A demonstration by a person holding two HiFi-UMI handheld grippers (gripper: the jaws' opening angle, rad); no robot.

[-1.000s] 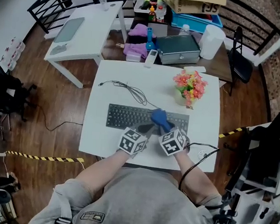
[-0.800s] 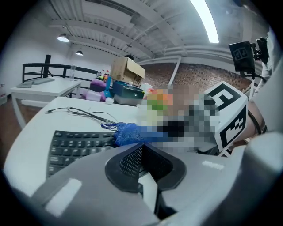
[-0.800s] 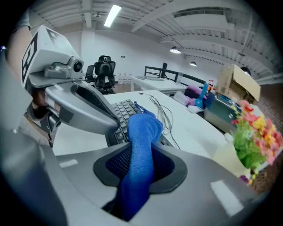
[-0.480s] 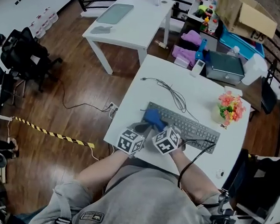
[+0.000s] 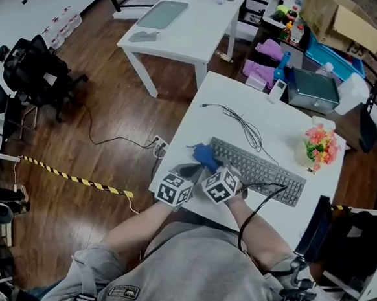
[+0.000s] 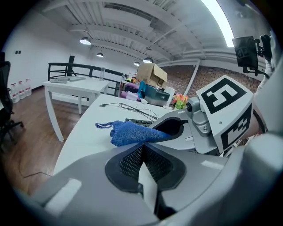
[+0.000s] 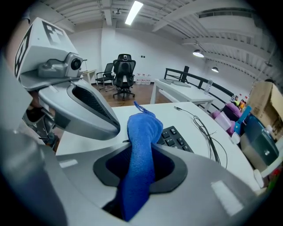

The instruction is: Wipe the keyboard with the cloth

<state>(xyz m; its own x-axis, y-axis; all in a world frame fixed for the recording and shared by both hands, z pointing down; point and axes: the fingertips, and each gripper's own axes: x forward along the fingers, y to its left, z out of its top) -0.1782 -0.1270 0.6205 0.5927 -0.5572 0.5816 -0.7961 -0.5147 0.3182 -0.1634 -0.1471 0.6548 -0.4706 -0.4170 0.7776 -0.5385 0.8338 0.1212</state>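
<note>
Gripping the blue cloth (image 7: 142, 128) between its 2 jaws, our right gripper (image 5: 209, 167) points down at the left end of the keyboard (image 5: 260, 170), where the cloth's bunched free end sits over the outermost keys. Our left gripper (image 6: 142, 161) hangs just beside it, jaws pressed together with nothing between them. The keyboard lies slantwise on the white table (image 5: 226, 104), with a cable (image 5: 242, 125) looping behind it and flowers (image 5: 320, 145) near its far end.
</note>
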